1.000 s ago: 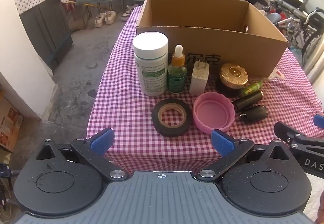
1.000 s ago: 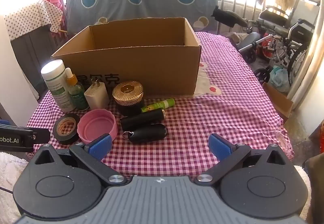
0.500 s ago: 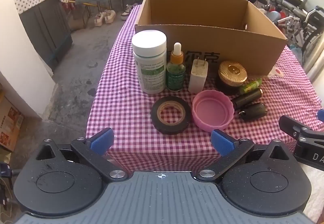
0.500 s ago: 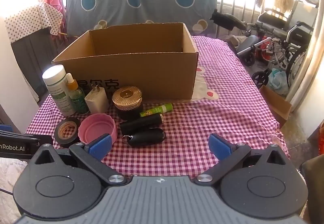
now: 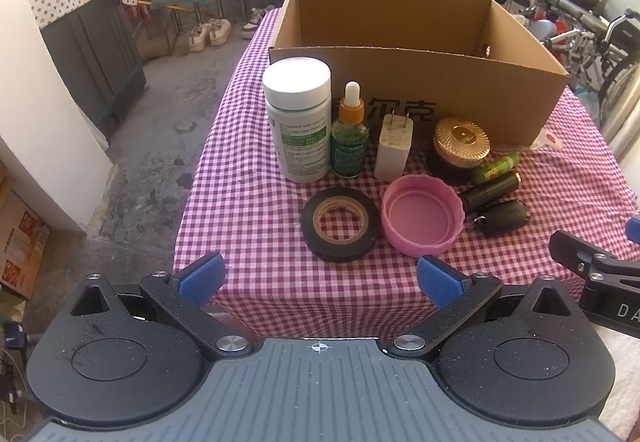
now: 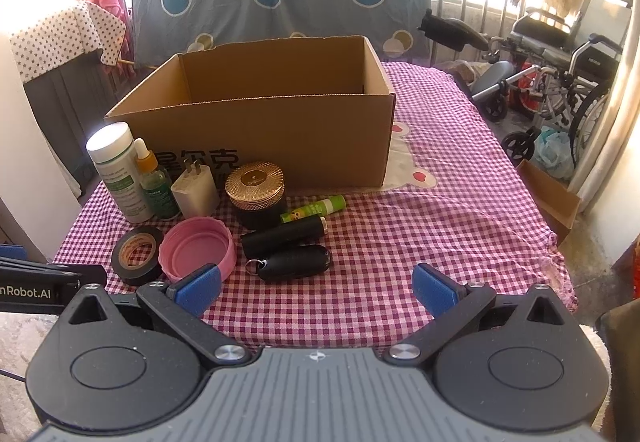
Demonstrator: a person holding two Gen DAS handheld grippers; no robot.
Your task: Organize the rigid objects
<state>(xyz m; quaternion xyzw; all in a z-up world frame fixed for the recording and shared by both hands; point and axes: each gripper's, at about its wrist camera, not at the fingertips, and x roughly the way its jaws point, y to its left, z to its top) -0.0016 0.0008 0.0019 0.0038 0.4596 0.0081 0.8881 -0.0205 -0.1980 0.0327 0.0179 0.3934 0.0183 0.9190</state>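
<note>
Both your left claw point(image 5: 318, 278) and right claw point(image 6: 316, 288) are spread wide, holding nothing. Careful: the dropper bottle point(image 5: 349, 138) stands tight between pill bottle point(image 5: 300, 122) and charger point(image 5: 394, 146), easy to topple.

Readable print on box and grippers

The brown cardboard box point(image 5: 460, 94) is showing "尔克"; the left gripper point(image 6: 24, 292) is reading "nRobot.AI", the right gripper point(image 5: 608, 302) "DA".
</note>
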